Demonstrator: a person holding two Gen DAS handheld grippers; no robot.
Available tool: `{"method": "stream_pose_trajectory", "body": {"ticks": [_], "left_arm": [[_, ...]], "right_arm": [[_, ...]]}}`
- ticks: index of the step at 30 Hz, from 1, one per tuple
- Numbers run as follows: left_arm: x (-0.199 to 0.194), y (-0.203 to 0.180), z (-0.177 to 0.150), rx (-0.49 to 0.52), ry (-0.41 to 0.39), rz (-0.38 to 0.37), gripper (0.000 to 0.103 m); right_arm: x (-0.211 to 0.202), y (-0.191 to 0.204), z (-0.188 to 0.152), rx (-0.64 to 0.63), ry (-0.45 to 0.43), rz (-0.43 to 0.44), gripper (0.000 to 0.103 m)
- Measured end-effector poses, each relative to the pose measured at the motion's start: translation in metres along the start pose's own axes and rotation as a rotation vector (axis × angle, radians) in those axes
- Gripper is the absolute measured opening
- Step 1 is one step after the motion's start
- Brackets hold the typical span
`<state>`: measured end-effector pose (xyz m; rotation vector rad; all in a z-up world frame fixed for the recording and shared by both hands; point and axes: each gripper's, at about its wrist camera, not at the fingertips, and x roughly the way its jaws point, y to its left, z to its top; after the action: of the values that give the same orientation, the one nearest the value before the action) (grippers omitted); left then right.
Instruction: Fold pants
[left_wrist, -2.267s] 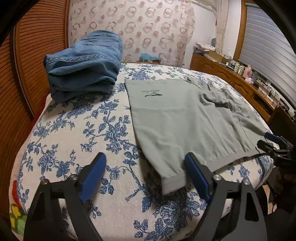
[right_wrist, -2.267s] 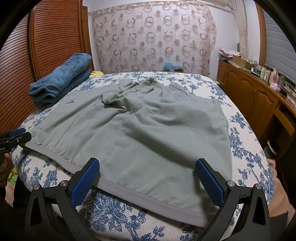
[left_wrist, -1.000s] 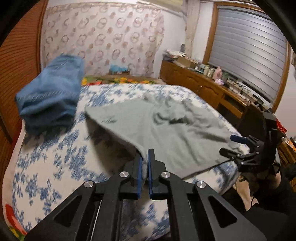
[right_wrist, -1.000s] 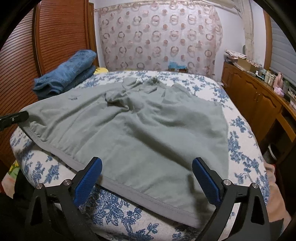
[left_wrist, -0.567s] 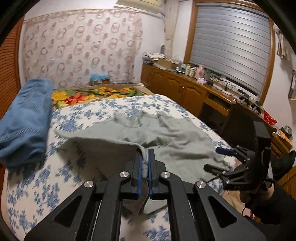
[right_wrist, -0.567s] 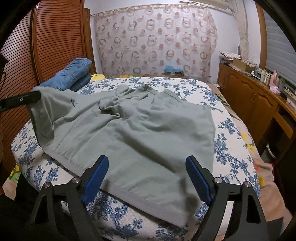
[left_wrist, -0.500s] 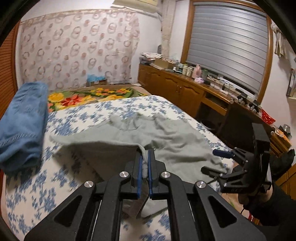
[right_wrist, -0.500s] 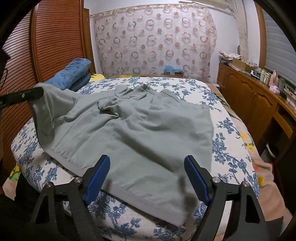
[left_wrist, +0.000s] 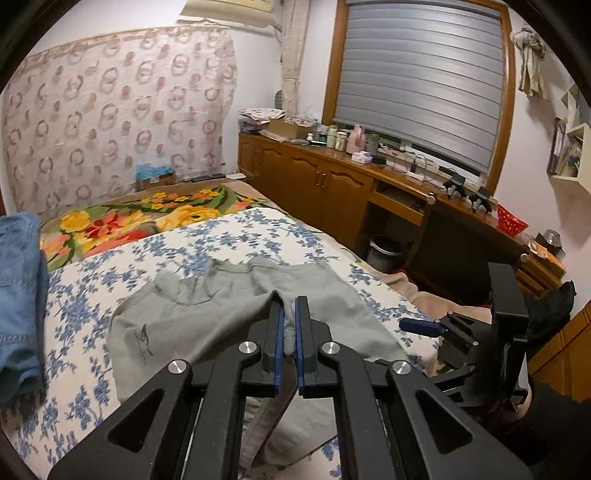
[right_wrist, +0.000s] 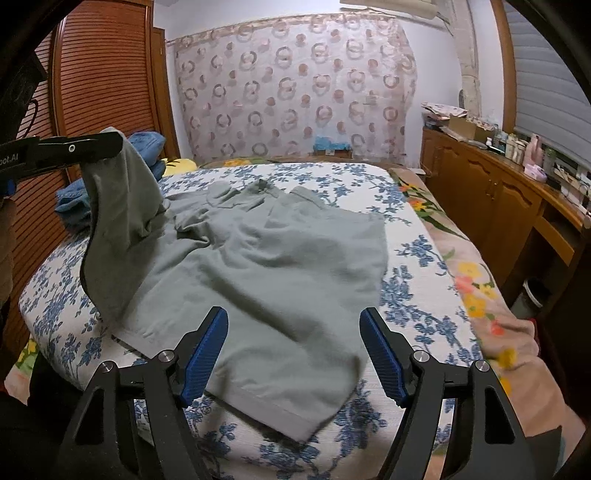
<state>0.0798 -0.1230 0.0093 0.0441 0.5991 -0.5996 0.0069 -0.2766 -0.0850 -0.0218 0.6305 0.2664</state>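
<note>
L gripper (left_wrist: 289, 334) is clenched on the hem corner of the grey-green pants (right_wrist: 266, 266), holding that corner up off the bed (right_wrist: 417, 258) so the left leg hangs in a tall drape; rest of the pants lies flat on the blue-floral cover, waist twd the far end. R gripper (right_wrist: 293, 354) is released, jaws have just been closing a bit, hovering over the near right hem w/ cloth below but nothing pinched betw the pads.

Step in hand, I'd judge: fold left leg over right. To do it well: keep the raised corner taut, carry it across & lay it edge-to-edge on the right hem; R gripper could pin or grab the near hem so the bottom layer doesn't drag.

Hard to tell: waistband is bunched, can't read its layout; underside of the lifted flap hidden; folded blue jeans (right_wrist: 147, 146) at the far left mostly blocked by the drape; pants' near edge cut off behind the L gripper in its own view
</note>
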Motion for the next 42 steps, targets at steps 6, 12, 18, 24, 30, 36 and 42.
{"method": "stream_pose_trajectory", "body": {"ticks": [6, 12, 18, 24, 30, 36, 42], "left_arm": [[0.012, 0.003, -0.014, -0.014, 0.061, 0.007, 0.018], [0.001, 0.016, -0.029, -0.042, 0.054, 0.066, 0.046], [-0.003, 0.042, -0.045, -0.076, 0.077, 0.116, 0.071], [0.008, 0.062, -0.069, -0.129, 0.130, 0.145, 0.085], [0.016, 0.073, -0.090, -0.142, 0.184, 0.190, 0.085], [0.019, 0.077, -0.104, -0.161, 0.209, 0.200, 0.085], [0.021, 0.076, -0.115, -0.167, 0.215, 0.203, 0.085]], "right_arm": [[0.001, 0.002, -0.001, -0.002, 0.004, -0.002, 0.076], [0.000, -0.001, 0.002, 0.028, -0.008, -0.005, 0.076], [0.004, 0.006, 0.005, 0.006, -0.005, 0.003, 0.071], [0.006, 0.012, 0.009, -0.017, -0.003, 0.020, 0.069], [0.010, 0.016, 0.009, -0.036, 0.007, 0.049, 0.056], [0.015, 0.019, 0.013, -0.046, 0.021, 0.087, 0.040], [0.025, 0.025, 0.015, -0.064, 0.046, 0.136, 0.036]]}}
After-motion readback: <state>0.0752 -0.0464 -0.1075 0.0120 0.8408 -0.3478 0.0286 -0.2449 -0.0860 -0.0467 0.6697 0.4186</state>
